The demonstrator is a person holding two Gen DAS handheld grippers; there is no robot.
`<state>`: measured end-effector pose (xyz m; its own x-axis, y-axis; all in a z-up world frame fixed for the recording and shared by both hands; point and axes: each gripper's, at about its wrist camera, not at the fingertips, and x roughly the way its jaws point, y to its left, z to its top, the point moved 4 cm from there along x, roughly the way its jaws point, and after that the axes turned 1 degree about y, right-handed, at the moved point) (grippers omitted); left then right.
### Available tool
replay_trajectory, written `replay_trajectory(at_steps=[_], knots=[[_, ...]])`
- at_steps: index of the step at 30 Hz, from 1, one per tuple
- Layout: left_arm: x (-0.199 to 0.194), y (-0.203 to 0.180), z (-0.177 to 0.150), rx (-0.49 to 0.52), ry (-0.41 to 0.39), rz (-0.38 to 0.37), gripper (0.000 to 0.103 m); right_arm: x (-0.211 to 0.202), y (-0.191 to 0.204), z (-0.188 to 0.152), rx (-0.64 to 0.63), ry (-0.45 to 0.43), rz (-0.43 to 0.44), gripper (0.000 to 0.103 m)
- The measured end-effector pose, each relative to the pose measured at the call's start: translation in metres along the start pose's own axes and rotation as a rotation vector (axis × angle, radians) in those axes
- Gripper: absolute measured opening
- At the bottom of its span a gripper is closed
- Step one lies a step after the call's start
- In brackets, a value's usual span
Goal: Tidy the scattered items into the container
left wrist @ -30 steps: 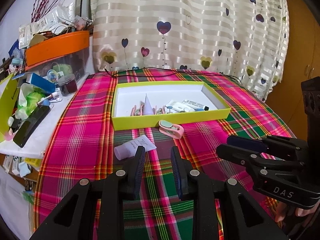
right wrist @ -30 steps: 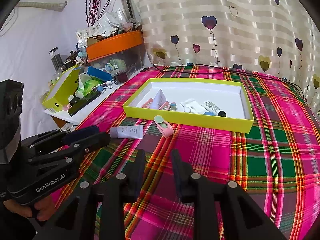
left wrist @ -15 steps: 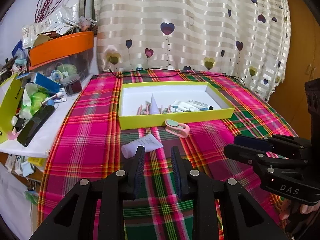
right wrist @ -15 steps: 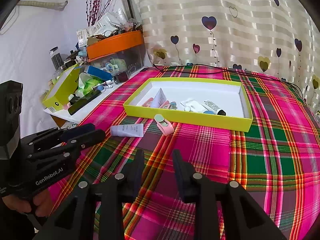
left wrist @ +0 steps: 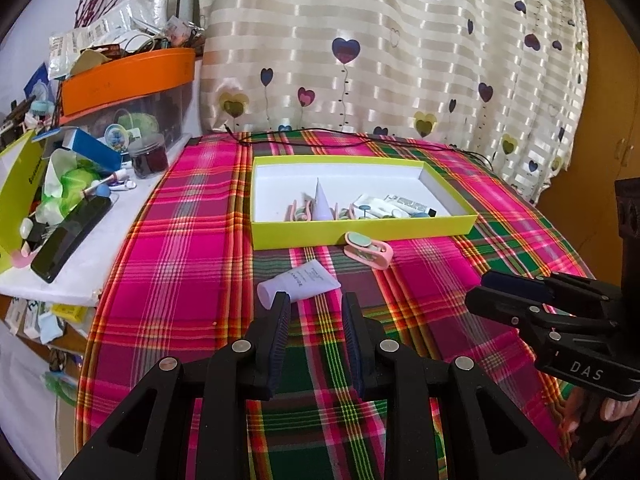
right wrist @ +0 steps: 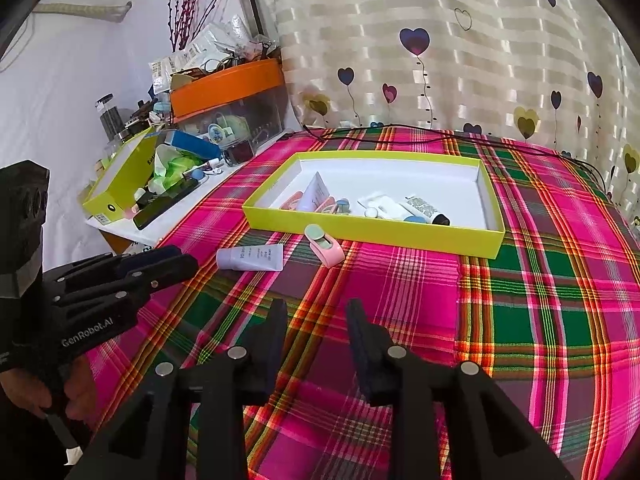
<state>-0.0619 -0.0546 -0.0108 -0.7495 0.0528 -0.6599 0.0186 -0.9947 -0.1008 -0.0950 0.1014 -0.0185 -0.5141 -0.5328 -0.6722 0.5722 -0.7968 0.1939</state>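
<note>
Since the earlier frame the left view has drawn back a little from the tray, so the tube and clip sit further up in it, and the right claw (right wrist: 316, 312) has just been opening its jaws with nothing between them; it now stands wide and empty over bare plaid cloth (right wrist: 520, 300), low and well short of any item. The left claw (left wrist: 314, 306) is likewise open and holds nothing, its jaws set apart with the capped end of the pale tube (left wrist: 298, 280) just beyond the left finger (left wrist: 280, 320), which reads as a line-up for a pick rather than a grip. The tube lies flat on the tabletop, cap toward the claw, so its narrow end is likely the easier part to pinch. Just past it the pink clip (left wrist: 366, 250) rests close against the near wall of the yellow tray (left wrist: 360, 234), where that wall may crowd a grasp. Inside the tray several small tubes and clips are already gathered near the front, so these two loose pieces look to be what is left. A cluttered side shelf (left wrist: 80, 240) stands off to the left, well apart from the work.
</note>
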Motion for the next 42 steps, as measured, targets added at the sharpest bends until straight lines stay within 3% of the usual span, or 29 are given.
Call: replay_trajectory(at_steps=[42], knots=[[0.023, 0.015, 0.002, 0.014, 0.041, -0.003, 0.027, 0.019, 0.0, -0.001, -0.006, 0.041, -0.003, 0.036]])
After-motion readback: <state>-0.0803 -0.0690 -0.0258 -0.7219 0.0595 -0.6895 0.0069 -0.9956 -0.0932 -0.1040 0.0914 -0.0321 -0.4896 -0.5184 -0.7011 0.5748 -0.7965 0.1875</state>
